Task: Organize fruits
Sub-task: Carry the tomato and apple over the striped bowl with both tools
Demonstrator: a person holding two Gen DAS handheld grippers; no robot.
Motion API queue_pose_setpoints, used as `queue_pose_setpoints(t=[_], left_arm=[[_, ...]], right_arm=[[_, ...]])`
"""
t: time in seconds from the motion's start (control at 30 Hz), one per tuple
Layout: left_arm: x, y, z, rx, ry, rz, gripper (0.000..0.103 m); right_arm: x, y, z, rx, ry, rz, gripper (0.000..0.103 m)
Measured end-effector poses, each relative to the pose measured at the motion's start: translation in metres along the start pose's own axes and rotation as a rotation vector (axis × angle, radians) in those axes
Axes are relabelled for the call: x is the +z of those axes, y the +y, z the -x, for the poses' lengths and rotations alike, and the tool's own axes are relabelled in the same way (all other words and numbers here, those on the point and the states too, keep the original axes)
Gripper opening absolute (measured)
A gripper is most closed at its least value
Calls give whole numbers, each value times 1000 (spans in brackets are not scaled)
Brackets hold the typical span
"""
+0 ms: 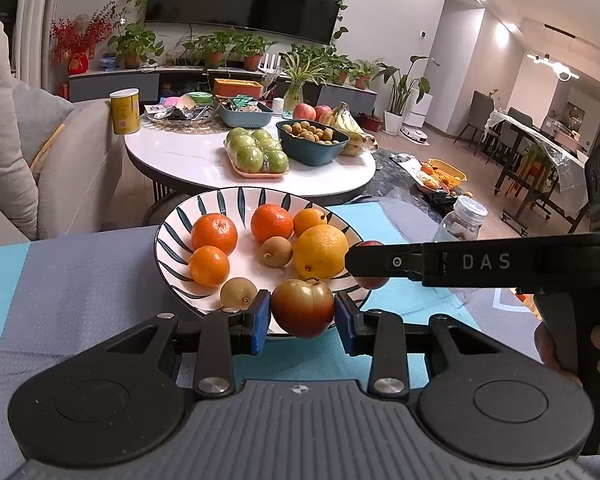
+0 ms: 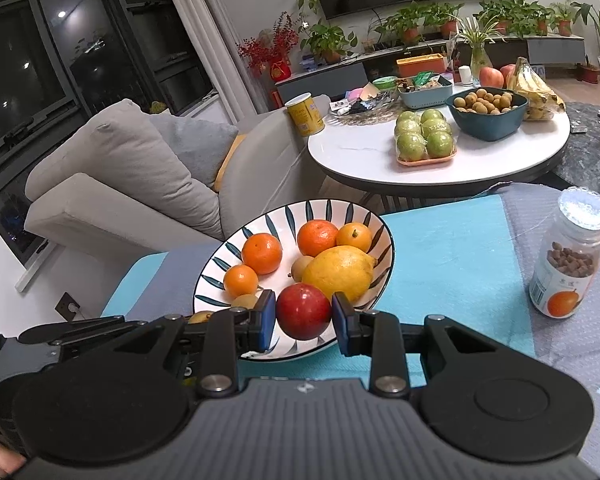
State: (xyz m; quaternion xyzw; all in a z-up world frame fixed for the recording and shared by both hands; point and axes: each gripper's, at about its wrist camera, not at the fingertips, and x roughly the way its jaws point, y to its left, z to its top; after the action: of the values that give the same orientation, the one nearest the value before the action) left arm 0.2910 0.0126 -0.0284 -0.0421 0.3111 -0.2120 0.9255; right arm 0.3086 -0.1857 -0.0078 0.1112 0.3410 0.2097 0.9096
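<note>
Two grippers: each clamping one small round fruit between blue pads, above the near rim of the bowl.
Left gripper (image 1: 302,316): pinching a red-brown and green plum-like fruit (image 1: 302,307), pads pressing on both sides.
Right gripper (image 2: 303,312): gripping a glossy deep-red round fruit (image 2: 303,310), likewise squeezed from both sides.
White ceramic bowl with dark blue leaf strokes (image 2: 342,210): sitting on a blue and grey cloth (image 2: 440,248); holding orange mandarins (image 2: 262,253), a large yellow lemon-like fruit (image 2: 342,272) and small tan fruits.
Clear plastic jar with brown pieces (image 2: 570,256): standing upright on the cloth, well right of the bowl.
</note>
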Motion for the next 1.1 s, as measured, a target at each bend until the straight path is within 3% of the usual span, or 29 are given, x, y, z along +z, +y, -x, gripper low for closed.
queue_pose_setpoints(t=[1.1], left_arm=[[3,8,-22,-1,39,1,32]], right_arm=[[-1,-4,-23,14,49,1,65]])
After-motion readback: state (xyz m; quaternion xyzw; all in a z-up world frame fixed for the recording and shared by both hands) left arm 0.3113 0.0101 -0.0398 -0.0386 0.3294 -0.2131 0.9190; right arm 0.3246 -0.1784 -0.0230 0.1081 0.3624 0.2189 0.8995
